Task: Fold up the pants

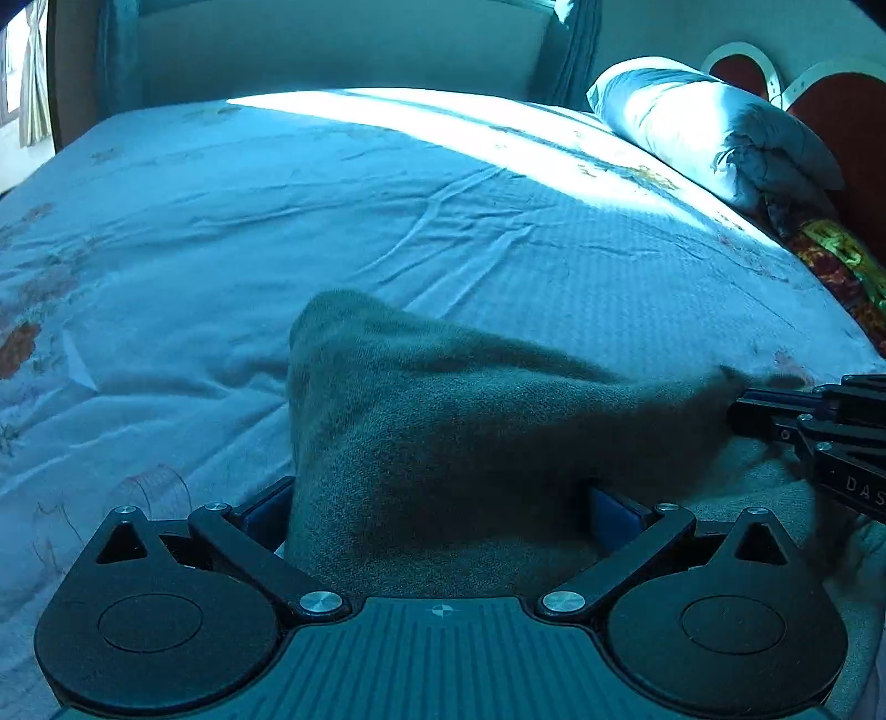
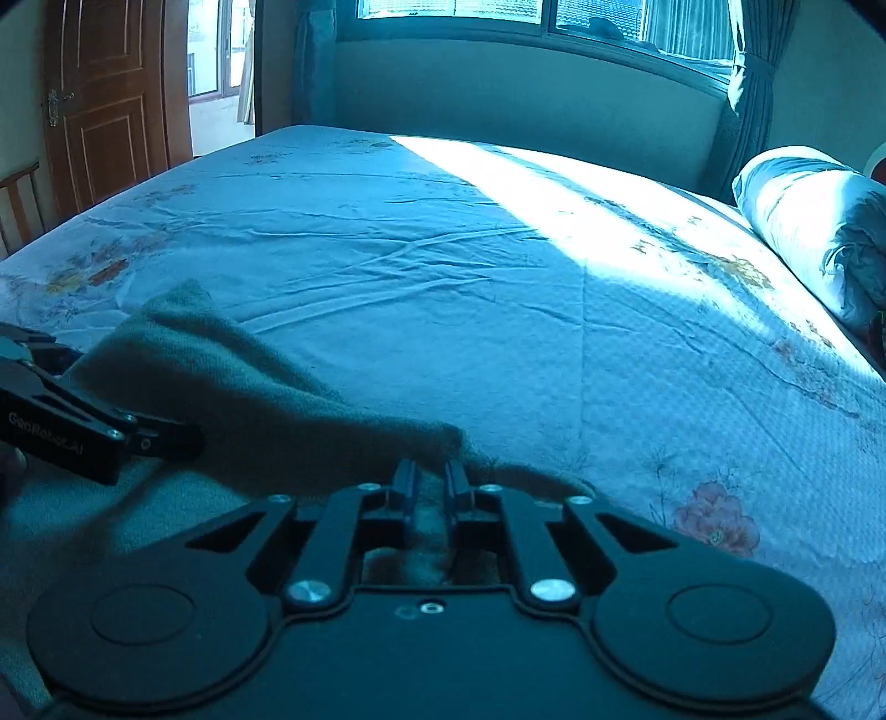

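The grey-green fleece pants (image 1: pixel 443 421) hang lifted over the bed between both grippers. In the left wrist view the cloth drapes over my left gripper (image 1: pixel 440 504); its blue pads stand wide apart with the fabric bunched between them. My right gripper (image 1: pixel 736 410) enters from the right, pinching the cloth's edge. In the right wrist view my right gripper (image 2: pixel 429 482) is shut on a fold of the pants (image 2: pixel 266 399), fingers nearly together. My left gripper (image 2: pixel 183 437) shows at the left edge, under the cloth.
The bed (image 2: pixel 443 266) has a light floral sheet with a sunlit strip. A rolled quilt (image 1: pixel 714 127) and a headboard (image 1: pixel 847 122) are at the right. A window (image 2: pixel 542 22) is behind and a wooden door (image 2: pixel 105 99) at far left.
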`<move>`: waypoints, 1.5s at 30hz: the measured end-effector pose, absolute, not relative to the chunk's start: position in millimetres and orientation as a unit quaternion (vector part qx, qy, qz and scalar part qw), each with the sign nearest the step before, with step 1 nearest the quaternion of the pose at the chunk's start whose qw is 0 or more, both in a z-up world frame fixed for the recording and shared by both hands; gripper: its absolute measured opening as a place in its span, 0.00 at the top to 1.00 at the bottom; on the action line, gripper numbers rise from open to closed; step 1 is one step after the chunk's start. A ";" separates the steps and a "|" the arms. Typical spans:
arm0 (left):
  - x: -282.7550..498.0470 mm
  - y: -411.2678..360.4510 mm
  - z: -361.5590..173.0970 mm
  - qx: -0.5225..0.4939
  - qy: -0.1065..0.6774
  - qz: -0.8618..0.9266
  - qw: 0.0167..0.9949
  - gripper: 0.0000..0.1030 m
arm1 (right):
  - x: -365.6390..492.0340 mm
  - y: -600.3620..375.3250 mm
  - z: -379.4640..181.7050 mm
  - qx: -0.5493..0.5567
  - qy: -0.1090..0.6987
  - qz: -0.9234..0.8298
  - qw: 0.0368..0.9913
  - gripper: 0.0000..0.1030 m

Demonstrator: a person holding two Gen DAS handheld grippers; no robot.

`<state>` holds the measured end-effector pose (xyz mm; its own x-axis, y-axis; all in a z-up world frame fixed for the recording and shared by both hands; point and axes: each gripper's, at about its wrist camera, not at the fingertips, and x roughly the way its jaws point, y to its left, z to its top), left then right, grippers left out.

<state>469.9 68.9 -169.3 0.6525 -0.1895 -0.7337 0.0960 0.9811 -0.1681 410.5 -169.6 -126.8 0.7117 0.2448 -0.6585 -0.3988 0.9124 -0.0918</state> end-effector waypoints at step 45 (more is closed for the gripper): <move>319.9 168.8 -169.5 -0.193 0.350 -0.030 0.916 0.00 | 301.2 -324.2 -143.1 0.288 0.338 0.160 0.882 0.18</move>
